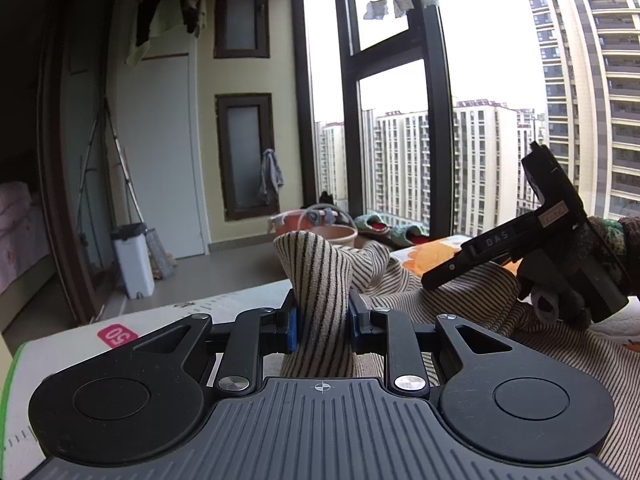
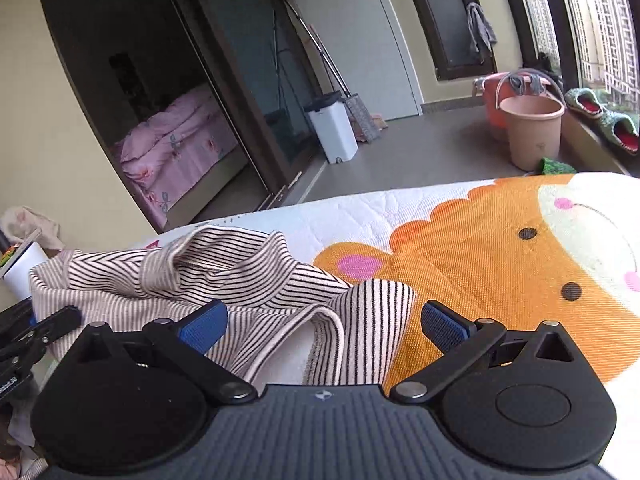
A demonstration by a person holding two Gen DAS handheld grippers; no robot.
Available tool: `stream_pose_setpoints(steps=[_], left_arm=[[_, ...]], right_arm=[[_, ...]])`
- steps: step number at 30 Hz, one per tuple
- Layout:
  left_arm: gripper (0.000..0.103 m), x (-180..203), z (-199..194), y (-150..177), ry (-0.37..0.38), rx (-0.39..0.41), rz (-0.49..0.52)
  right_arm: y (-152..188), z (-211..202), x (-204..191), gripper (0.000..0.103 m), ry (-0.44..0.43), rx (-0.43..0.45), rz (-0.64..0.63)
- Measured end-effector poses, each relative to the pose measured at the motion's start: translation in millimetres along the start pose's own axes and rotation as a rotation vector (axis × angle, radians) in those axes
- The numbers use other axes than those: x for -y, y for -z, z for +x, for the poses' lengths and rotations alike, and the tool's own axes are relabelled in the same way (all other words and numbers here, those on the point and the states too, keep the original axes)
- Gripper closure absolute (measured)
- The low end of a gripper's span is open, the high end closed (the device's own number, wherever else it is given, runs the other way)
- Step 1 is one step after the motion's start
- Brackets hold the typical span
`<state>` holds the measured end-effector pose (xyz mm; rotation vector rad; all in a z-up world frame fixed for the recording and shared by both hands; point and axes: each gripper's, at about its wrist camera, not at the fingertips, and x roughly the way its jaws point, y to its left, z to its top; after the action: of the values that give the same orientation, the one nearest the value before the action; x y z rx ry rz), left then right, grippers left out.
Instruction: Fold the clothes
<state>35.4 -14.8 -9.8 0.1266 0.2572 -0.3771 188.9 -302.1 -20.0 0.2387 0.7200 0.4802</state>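
Two tongs: left (image 1: 322, 322) pinching striped garment (image 1: 320, 280), right (image 2: 324, 326) agape over its hem.

- Shirt (image 2: 248, 280): cream knit with thin black stripes, crumpled and only partly spread on an orange cartoon-print mat (image 2: 500, 248).
- One fold (image 1: 320, 280) stands bunched upright; the rest lies rumpled and flat, hem edge turned up.
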Motion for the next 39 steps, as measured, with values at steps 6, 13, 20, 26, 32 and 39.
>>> stream_pose_setpoints(steps=[6, 13, 20, 26, 32, 39], left_arm=[[0.070, -31, 25, -5, 0.049, -0.071, -0.087], [0.032, -79, 84, 1, 0.162, -0.272, -0.342], [0.075, -97, 105, -13, 0.071, -0.268, -0.340], [0.077, -98, 87, -53, 0.059, -0.111, -0.295], [0.077, -76, 16, -39, 0.097, -0.041, -0.272], [0.070, -73, -54, 11, 0.093, -0.070, -0.387]], right_arm=[[4, 15, -21, 0.058, 0.035, -0.010, -0.148], [10, 10, -31, 0.066, 0.057, -0.004, -0.194], [-6, 15, -30, 0.076, 0.071, 0.010, -0.190], [-40, -3, -43, 0.079, 0.049, 0.131, -0.213], [-17, -53, -63, 0.079, -0.037, 0.161, -0.259], [54, -99, -71, 0.079, -0.101, 0.083, -0.262]])
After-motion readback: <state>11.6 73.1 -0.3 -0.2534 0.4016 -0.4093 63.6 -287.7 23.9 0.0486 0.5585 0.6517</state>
